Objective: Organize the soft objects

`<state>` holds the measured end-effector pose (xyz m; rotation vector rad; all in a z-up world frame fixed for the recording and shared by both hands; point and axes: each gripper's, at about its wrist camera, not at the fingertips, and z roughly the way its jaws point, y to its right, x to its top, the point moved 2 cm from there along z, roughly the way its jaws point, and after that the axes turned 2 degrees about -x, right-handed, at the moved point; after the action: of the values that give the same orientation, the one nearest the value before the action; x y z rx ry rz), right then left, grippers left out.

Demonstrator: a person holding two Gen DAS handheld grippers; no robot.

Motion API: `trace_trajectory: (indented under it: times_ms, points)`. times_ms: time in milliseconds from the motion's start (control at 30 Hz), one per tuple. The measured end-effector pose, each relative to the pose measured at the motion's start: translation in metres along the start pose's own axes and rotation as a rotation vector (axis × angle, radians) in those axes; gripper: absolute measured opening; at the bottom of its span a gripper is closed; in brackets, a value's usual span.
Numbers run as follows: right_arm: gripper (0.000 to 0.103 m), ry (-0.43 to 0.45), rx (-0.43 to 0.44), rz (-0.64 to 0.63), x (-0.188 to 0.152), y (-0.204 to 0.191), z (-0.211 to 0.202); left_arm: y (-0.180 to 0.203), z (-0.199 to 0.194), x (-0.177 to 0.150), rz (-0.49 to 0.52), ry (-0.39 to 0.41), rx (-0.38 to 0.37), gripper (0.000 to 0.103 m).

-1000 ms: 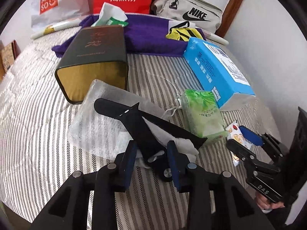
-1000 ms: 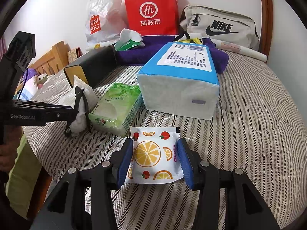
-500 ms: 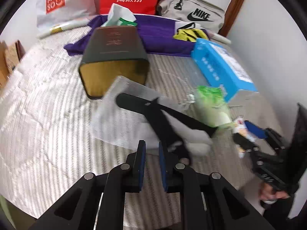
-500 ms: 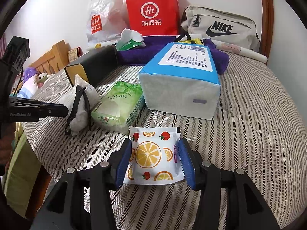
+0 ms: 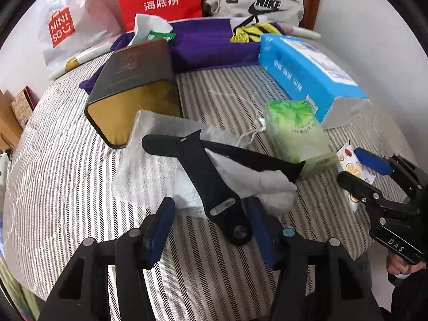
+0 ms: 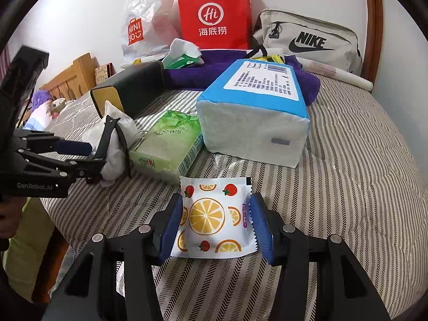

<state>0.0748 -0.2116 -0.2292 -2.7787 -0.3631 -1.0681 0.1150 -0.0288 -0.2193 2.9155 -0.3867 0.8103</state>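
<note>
On the left side of the striped grey bed cover (image 5: 53,165) lies a dark green rectangular tin box with a gold bottom (image 5: 133,88), tipped on its side. Just in front of it there is a white gauze drawstring pouch (image 5: 149,160) with two black rubber watch straps (image 5: 211,176) lying crossed over it. The left gripper (image 5: 211,227) stands at the near end of one strap; its jaws have just been opening, and now the blue pads (image 5: 160,222) stand apart on both sides of the strap end without pressing it, so nothing is held there. More to the right a soft green pack of tissues (image 6: 168,144) lies beside a big blue and white pack of paper tissues (image 6: 254,112). In front of them lies a small white sachet printed with oranges and strawberries (image 6: 214,216). The right gripper (image 6: 214,227) has this sachet between its pads, and they seem to touch its two edges, so I judge it is gripped, though it rests on the cover. As far as I can see, the task is at an early stage: the soft things are scattered over the bed, no tidy group is formed, and the pouch, the packs and the sachet all remain to be placed.
</note>
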Motion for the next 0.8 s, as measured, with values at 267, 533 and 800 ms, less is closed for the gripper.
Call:
trace_trajectory:
  times_ms: [267,533,800]
  points:
    - [0.043,-0.008,-0.006,0.010,0.001,0.004,-0.001,0.004,0.001,0.003,0.030,0.045,-0.005,0.031]
    - [0.042,0.018,-0.017,0.044,0.007,0.019,-0.018,-0.010,-0.008,0.000,-0.027,0.047,-0.085,0.021]
    - [0.042,0.038,-0.012,0.048,0.014,0.019,-0.029,-0.014,-0.017,-0.012,-0.003,0.030,-0.091,0.019]
